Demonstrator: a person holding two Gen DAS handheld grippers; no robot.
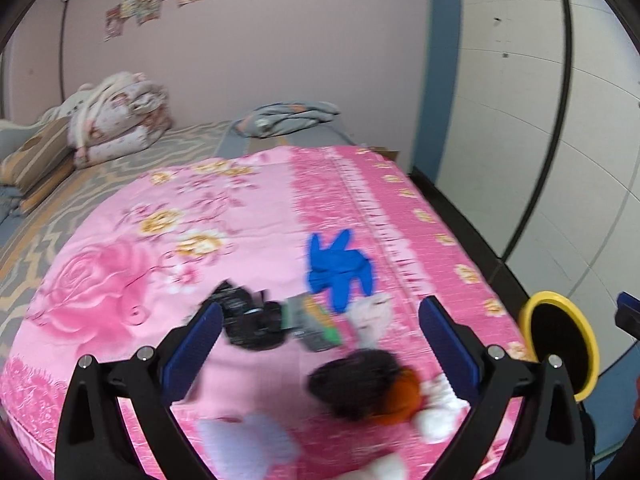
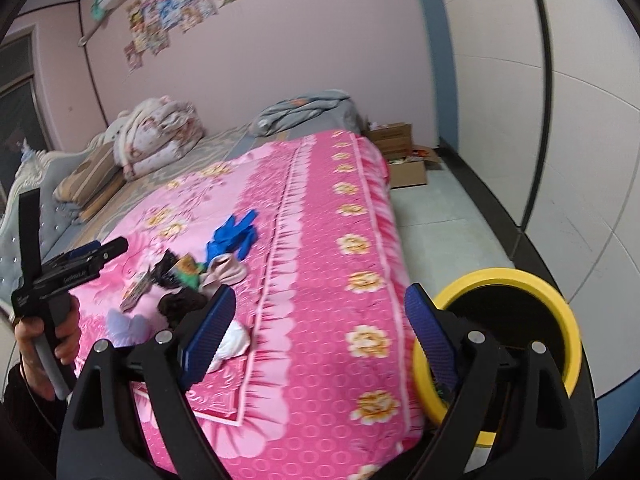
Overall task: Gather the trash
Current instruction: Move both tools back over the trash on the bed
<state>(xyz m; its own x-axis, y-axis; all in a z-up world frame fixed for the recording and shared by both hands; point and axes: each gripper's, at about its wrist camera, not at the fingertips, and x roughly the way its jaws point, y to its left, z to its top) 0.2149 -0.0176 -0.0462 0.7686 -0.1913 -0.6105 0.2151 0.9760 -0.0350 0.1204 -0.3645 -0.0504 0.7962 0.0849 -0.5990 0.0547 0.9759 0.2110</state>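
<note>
Pink floral bedspread fills both views. Left hand-held gripper jaws wide, nothing held; trash pile just ahead between its fingers: blue glove, black wrapper, dark clump, white tissues. Right hand-held gripper also wide open and empty, pile off to its left. Only right view shows cardboard boxes on floor and full yellow bin at its right finger; left view catches just the bin's rim.

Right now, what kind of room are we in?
Most likely a bedroom in a home. There is a bed under a pink floral cover, folded quilts and pillows at its head, and posters stuck on the pink wall.
</note>
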